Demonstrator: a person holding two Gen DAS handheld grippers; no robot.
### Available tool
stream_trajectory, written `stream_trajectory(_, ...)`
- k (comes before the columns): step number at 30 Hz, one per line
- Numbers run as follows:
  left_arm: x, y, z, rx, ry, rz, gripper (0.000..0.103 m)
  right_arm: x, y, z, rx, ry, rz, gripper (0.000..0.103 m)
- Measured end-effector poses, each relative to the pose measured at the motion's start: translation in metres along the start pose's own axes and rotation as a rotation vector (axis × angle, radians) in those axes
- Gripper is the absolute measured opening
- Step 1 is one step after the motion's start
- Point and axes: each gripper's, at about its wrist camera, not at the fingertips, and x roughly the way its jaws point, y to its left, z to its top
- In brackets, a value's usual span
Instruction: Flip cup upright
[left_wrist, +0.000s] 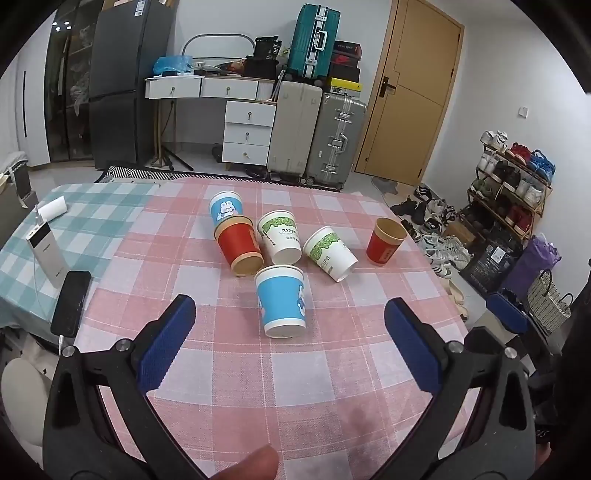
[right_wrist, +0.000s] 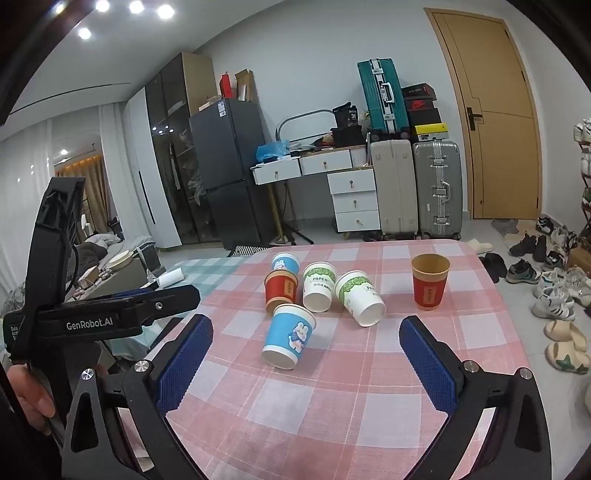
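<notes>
1. Here, six paper cups sit on a pink checked tablecloth (left_wrist: 207, 369); only the red cup (left_wrist: 385, 242) at the far right stands upright, mouth up, well apart from the rest.
2. Nearest the grippers, a blue rabbit-print cup (left_wrist: 282, 301) lies tipped over, its base toward the cameras.
3. Just behind that blue cup cluster a fallen red cup (left_wrist: 238, 245), two white-and-green cups (left_wrist: 280, 236) (left_wrist: 330, 253) and a second blue cup (left_wrist: 225, 208).
4. The left gripper (left_wrist: 290, 314) is spread wide, holding nothing, the nearest blue cup between its pads but untouched.
5. The right gripper (right_wrist: 306, 332) hangs equally wide, empty, short of the same cup.
</notes>
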Motion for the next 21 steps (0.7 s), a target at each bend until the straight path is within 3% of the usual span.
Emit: stream_trajectory(21, 0.0085, -0.0006, -0.0047, 0.006, 0.010, -0.008, 0.102, 0.0023, 0.0050, -0.0025, 0.015, 0.005, 0.031, 0.103)
